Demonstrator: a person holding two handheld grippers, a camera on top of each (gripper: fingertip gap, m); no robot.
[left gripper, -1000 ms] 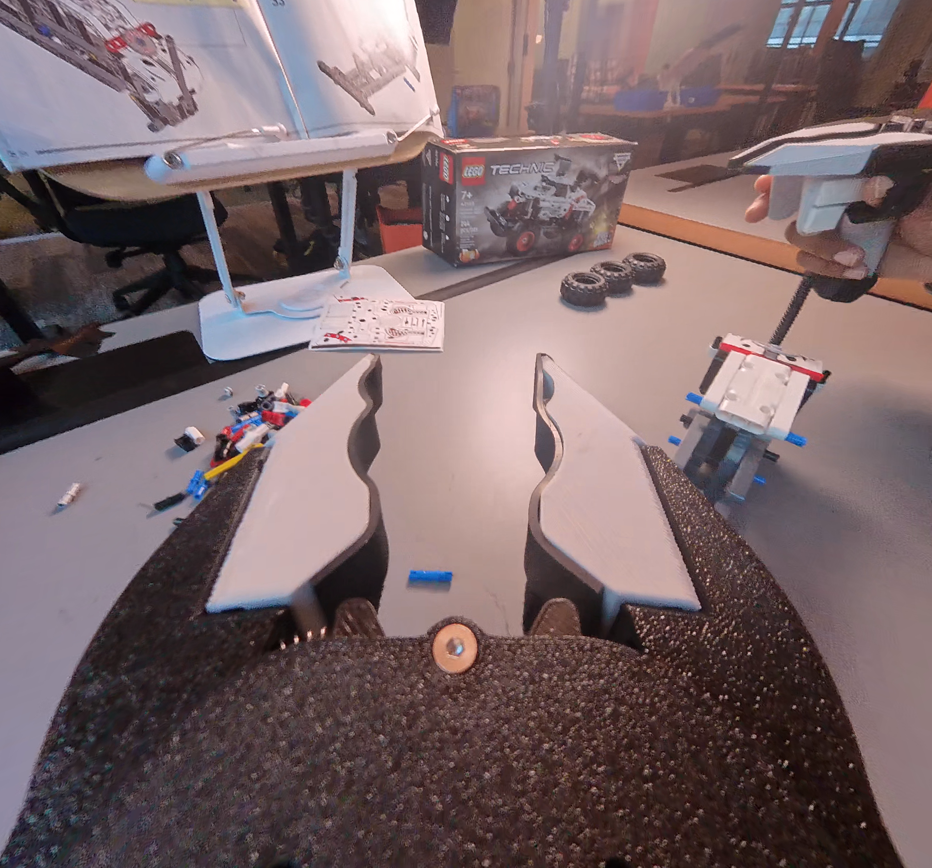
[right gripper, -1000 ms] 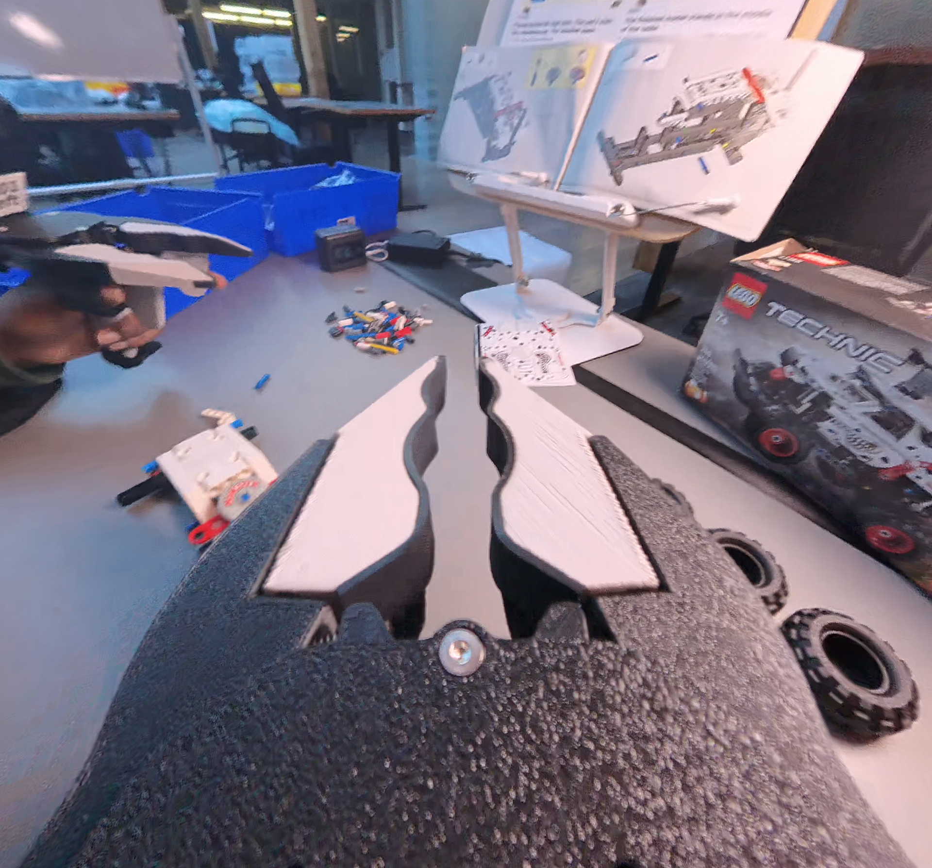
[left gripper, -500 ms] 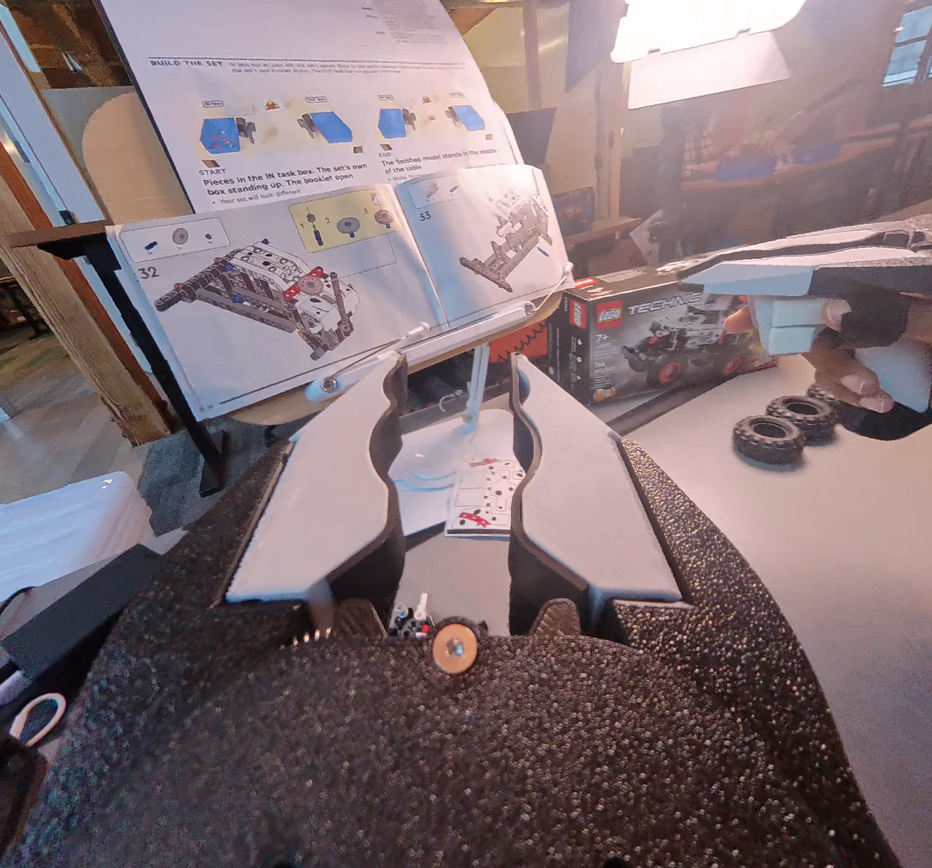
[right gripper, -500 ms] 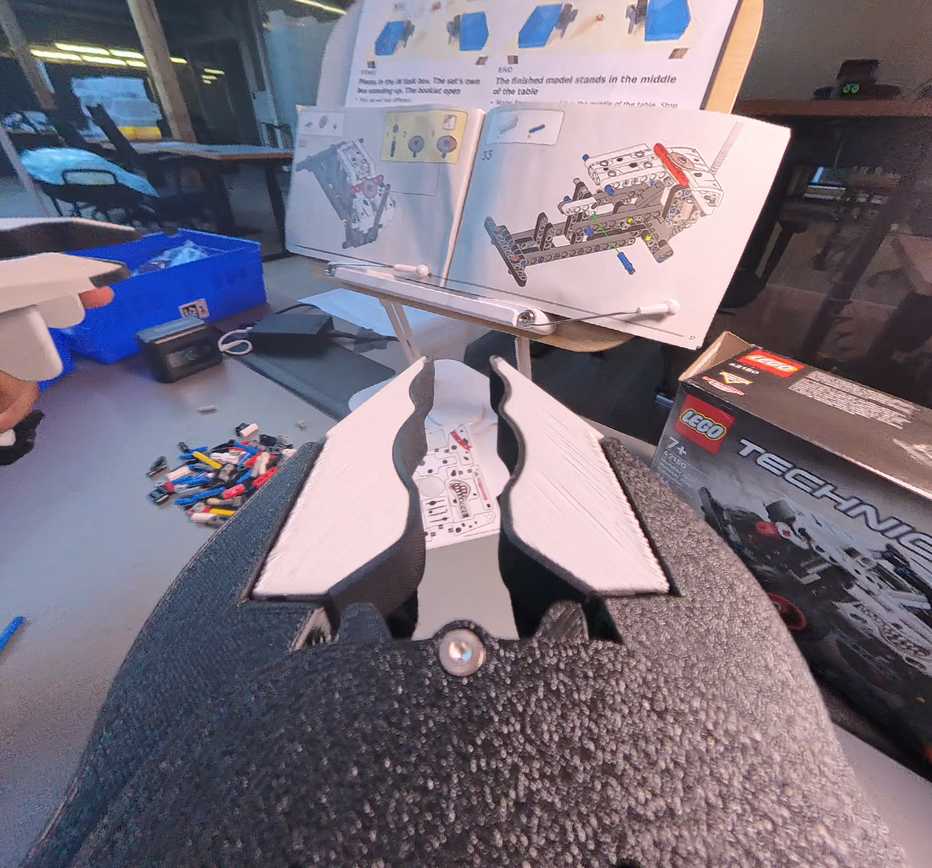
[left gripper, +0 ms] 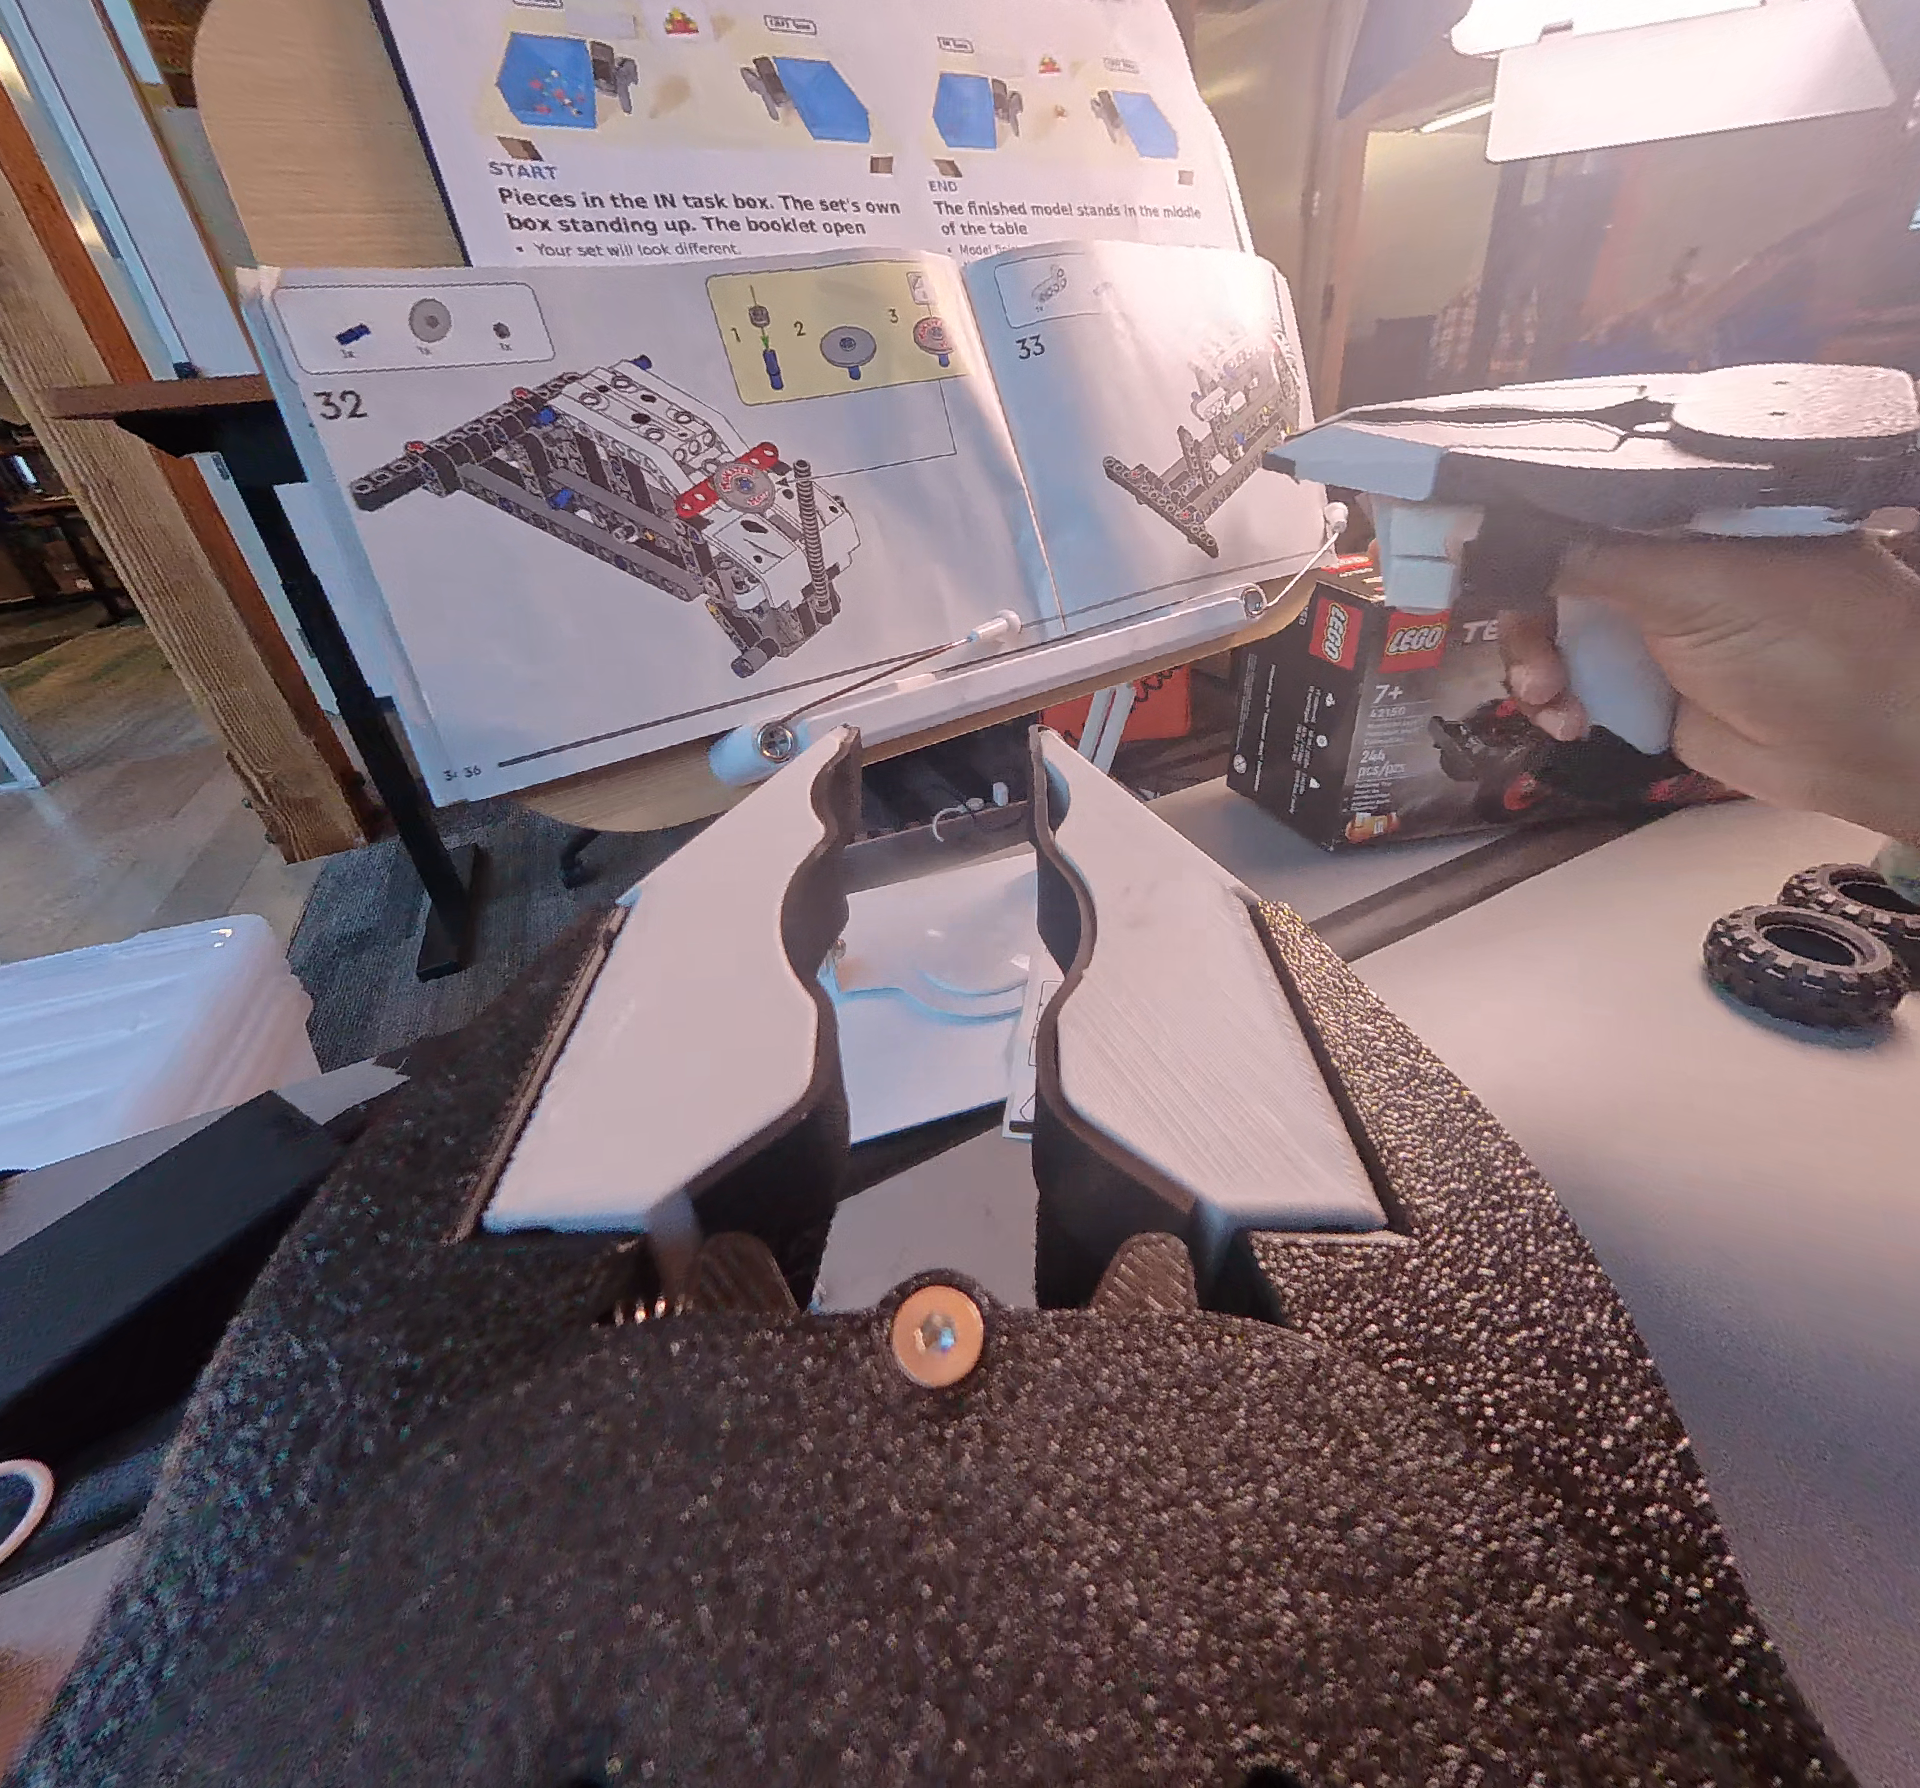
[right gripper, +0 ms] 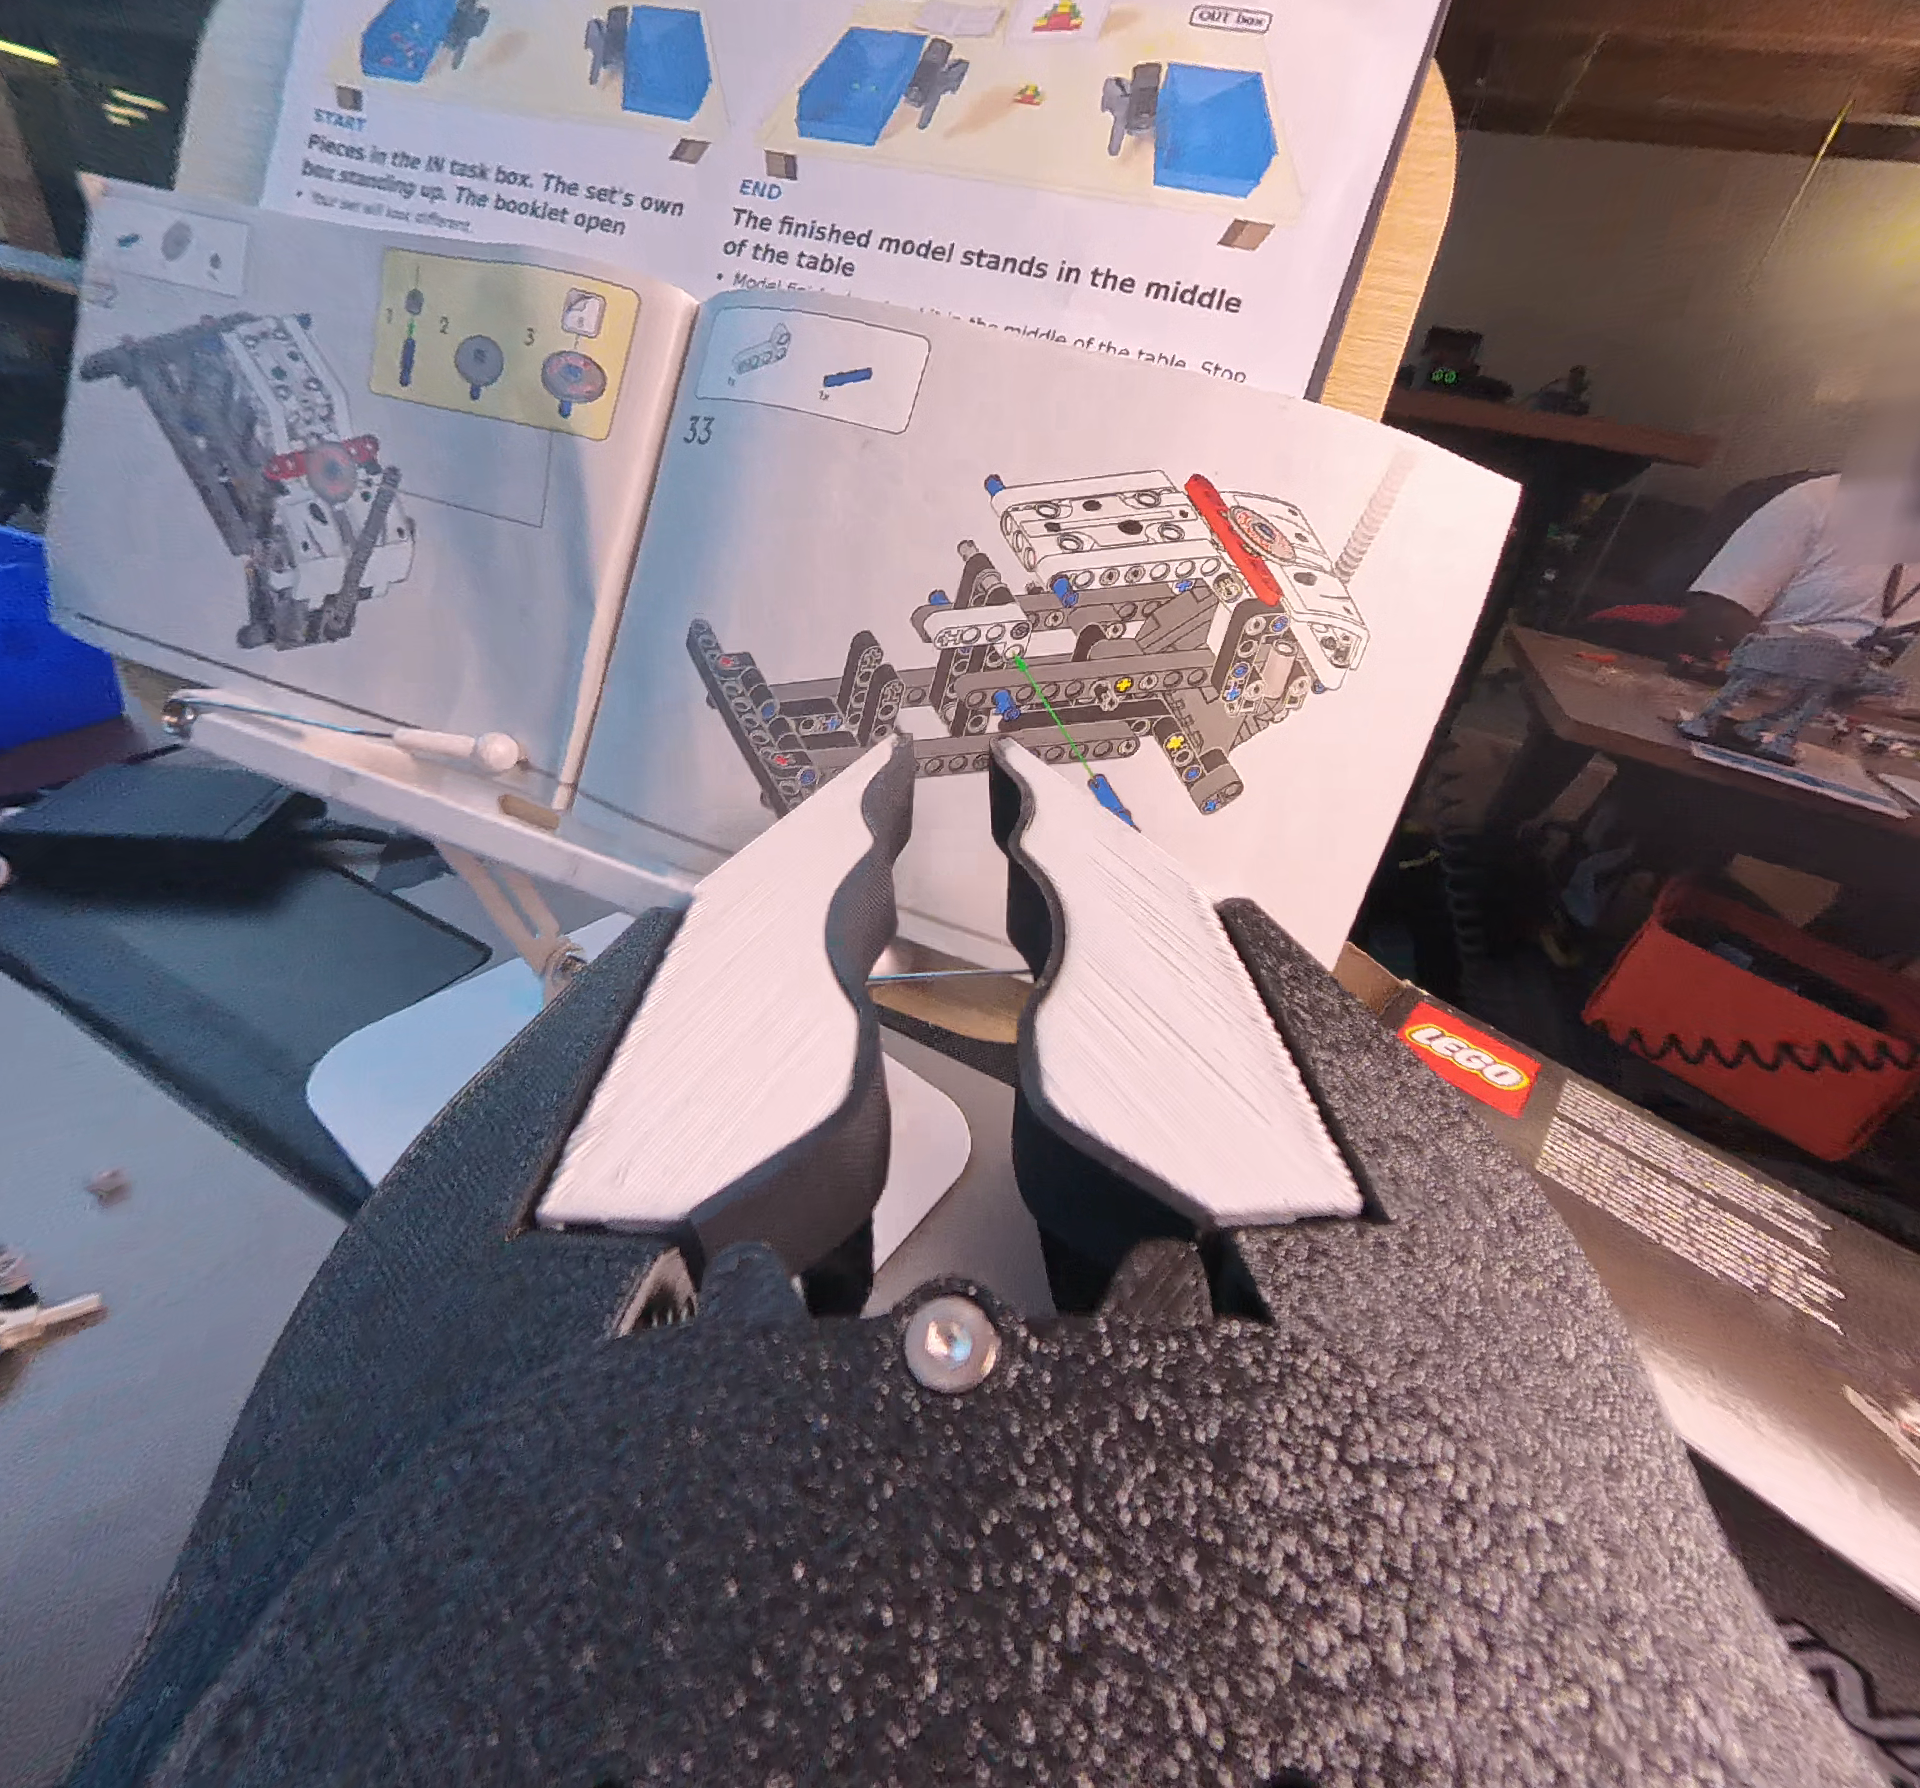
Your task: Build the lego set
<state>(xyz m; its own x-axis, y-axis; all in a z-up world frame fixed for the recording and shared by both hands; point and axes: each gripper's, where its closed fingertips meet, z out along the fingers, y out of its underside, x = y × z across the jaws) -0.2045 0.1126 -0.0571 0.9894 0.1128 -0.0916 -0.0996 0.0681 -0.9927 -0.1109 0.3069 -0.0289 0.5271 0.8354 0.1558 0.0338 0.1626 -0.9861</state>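
Note:
The open instruction booklet point(left gripper: 644, 512) stands on a white stand and fills the middle of both views; in the right wrist view point(right gripper: 1039, 595) it is very close. My left gripper point(left gripper: 943, 751) is open and empty, raised and pointed at the booklet's lower edge. My right gripper point(right gripper: 951, 751) is open with a narrow gap, empty, tips just before the right page. It also shows in the left wrist view point(left gripper: 1283, 462), held by a hand at the right. The part-built model and the loose pieces are out of view.
A printed task sheet point(right gripper: 831, 76) stands behind the booklet. The set's box point(left gripper: 1403, 699) stands to the right of the stand, with black tyres point(left gripper: 1797, 964) on the grey table in front. A person sits at a far table point(right gripper: 1818, 554). A blue bin point(right gripper: 42, 637) is at the left. Left tips to right tips: about 20 centimeters.
Both grippers rose from the table and tilted up toward the booklet, then moved closer to it. The model and the pile of pieces dropped out of view. The right jaws opened slightly.

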